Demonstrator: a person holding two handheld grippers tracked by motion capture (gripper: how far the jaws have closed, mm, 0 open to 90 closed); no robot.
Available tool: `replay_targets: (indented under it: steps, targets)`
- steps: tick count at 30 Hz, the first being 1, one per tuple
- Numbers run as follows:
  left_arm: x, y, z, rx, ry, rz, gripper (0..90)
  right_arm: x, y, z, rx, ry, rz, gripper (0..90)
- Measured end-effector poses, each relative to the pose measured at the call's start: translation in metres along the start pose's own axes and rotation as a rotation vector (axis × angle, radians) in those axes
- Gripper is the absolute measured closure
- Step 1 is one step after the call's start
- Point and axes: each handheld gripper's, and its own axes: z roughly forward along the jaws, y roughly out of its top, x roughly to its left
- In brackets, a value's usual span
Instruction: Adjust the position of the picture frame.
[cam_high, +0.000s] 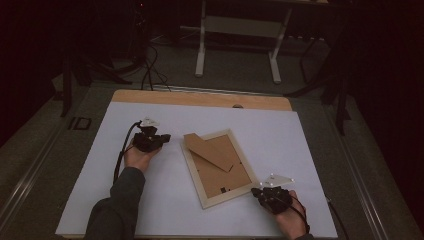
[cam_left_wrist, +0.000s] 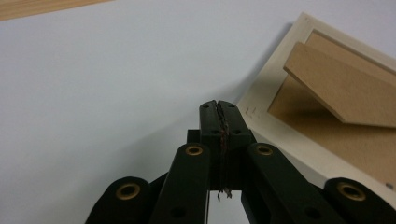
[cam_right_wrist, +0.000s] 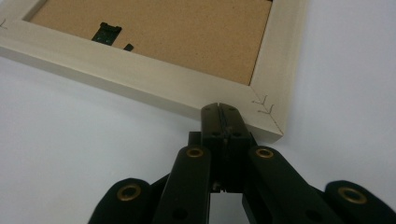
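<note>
With claws closed, frame (cam_high: 218, 167) between.

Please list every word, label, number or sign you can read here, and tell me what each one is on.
No readable words or numbers anywhere.
Picture frame, face down on the white sheet: only small pencil-like tick marks by its corners, not letters.
Small black clips on the backing board: no legible marking.

Dim room, grey floor (cam_high: 240, 75), white-legged stand (cam_high: 239, 30) beyond the table (cam_high: 200, 98).
</note>
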Motion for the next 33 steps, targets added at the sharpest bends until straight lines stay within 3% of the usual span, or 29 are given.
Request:
replay_targets:
  steps: [12, 19, 33]
  targets:
    - [-0.003, 0.009, 0.030, 0.086, 0.020, 0.019, 90.0, -0.002, -0.003, 0.000, -0.002, -0.003, 0.006, 89.8]
    - [-0.006, 0.011, 0.039, 0.089, 0.029, 0.007, 90.0, -0.001, -0.005, 0.000, 0.003, -0.011, -0.006, 89.8]
    - [-0.012, 0.014, 0.053, 0.105, 0.052, 0.025, 90.0, 0.001, -0.007, -0.002, 0.003, -0.013, 0.000, 89.8]
